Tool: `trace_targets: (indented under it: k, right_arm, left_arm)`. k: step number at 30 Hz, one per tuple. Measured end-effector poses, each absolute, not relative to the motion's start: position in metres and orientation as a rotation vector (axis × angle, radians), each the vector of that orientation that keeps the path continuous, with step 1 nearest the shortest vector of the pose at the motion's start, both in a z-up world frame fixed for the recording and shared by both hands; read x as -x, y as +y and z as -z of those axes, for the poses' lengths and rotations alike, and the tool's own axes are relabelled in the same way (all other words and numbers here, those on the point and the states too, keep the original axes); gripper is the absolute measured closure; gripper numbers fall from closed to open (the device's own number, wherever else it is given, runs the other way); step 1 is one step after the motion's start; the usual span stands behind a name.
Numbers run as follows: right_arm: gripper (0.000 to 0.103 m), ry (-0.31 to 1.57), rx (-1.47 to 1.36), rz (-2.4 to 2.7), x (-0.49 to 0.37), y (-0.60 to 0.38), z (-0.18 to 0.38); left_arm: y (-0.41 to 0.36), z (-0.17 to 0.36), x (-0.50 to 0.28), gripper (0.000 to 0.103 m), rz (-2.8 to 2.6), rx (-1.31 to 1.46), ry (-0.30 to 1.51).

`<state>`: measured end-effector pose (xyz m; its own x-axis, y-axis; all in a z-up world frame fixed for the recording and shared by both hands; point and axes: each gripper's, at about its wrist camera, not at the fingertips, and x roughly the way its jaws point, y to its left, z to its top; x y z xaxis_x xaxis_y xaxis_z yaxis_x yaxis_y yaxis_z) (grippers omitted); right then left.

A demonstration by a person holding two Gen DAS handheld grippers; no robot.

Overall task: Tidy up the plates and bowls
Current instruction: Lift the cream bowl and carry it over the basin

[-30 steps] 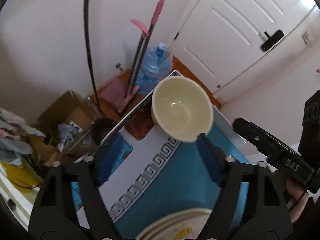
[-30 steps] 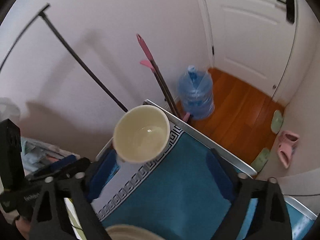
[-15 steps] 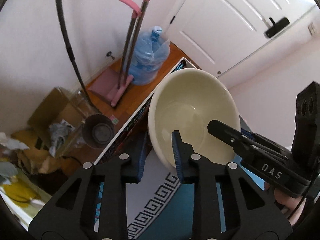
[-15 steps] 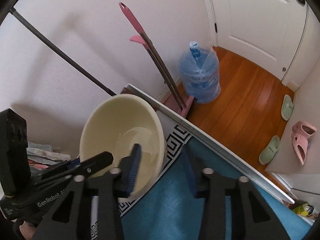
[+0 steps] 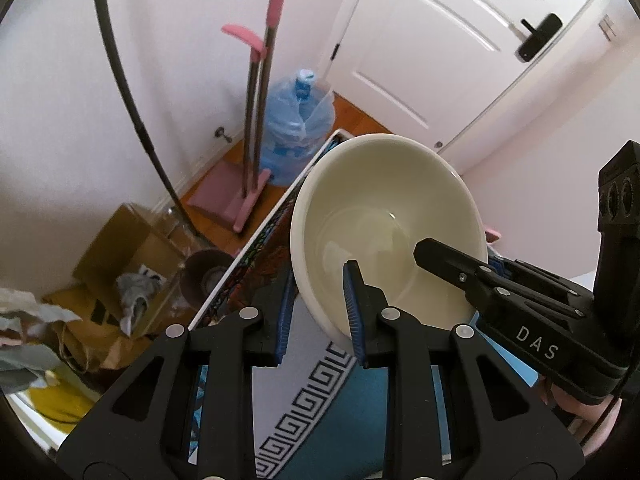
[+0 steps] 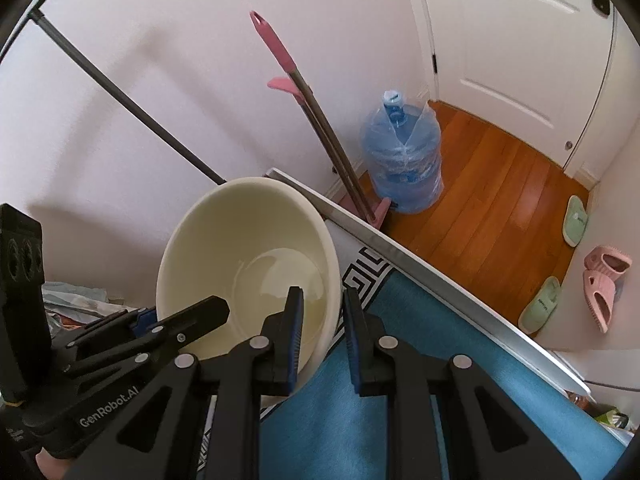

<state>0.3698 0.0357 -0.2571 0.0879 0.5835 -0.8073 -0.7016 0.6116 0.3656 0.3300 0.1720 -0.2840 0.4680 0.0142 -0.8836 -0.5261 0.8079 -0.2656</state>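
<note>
Cream bowl [image 5: 384, 236], centre frame, tilted above the blue-clothed worktop [image 6: 360, 432], pinched on opposite rims: left gripper [image 5: 320, 312] clamped on the near-left wall, right gripper [image 6: 322, 330] just finished closing on the right wall. Bowl's underside hidden; contact with the worktop impossible to tell. Lower frame blocked by black gripper bodies. Beyond: water jug [image 6: 402, 156], pink-handled mop [image 6: 304, 80], white door [image 5: 440, 40], slippers [image 6: 600, 280] at right.
</note>
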Motion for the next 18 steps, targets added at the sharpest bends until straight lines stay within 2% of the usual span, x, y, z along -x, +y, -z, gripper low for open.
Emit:
trace_targets:
  k: [9, 18]
  right_arm:
    - [0.085, 1.020, 0.062, -0.930, -0.337, -0.034, 0.194]
    - [0.085, 0.943, 0.020, -0.853, -0.283, -0.156, 0.145]
  left_arm:
    - [0.115, 0.211, -0.307, 0.082, -0.294, 0.498, 0.966]
    - [-0.003, 0.161, -0.265, 0.082, -0.202, 0.446, 0.935]
